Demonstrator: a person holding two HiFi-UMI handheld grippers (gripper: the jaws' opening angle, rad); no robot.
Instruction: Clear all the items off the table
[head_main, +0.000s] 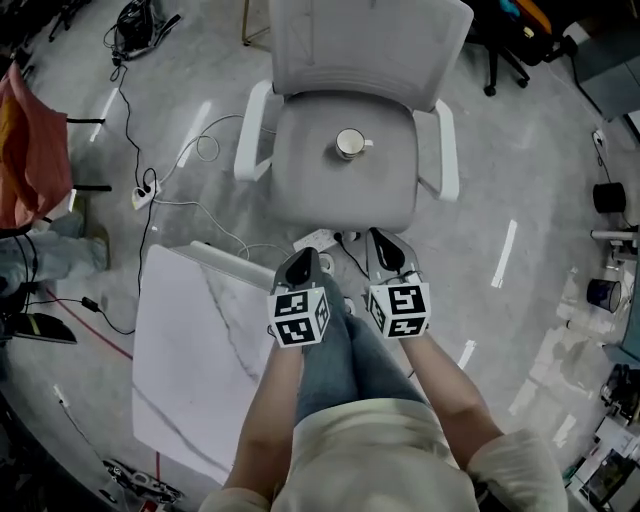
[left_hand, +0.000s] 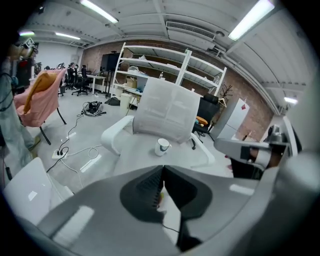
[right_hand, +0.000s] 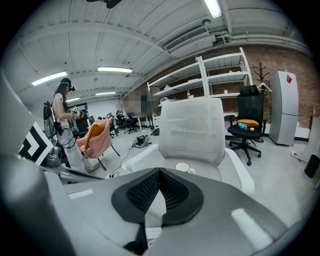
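The left gripper (head_main: 300, 262) and the right gripper (head_main: 388, 250) sit side by side in the middle of the head view. They both point to 12 o'clock. In the left gripper view the two dark fingers (left_hand: 147, 190) are pressed together and hold nothing. In the right gripper view the fingers (right_hand: 145, 192) are pressed together too, and they also hold nothing.

A white mug (head_main: 350, 143) stands upright on the seat of a white chair (head_main: 320, 190), at 12 o'clock from the grippers and well apart from them. The white bench (head_main: 190, 370) is at 8 o'clock, just beside the left arm. A pink cloth (head_main: 25, 150) hangs at 9 o'clock. Cables (head_main: 170, 190) lie on the floor (head_main: 530, 200) at 10 o'clock.
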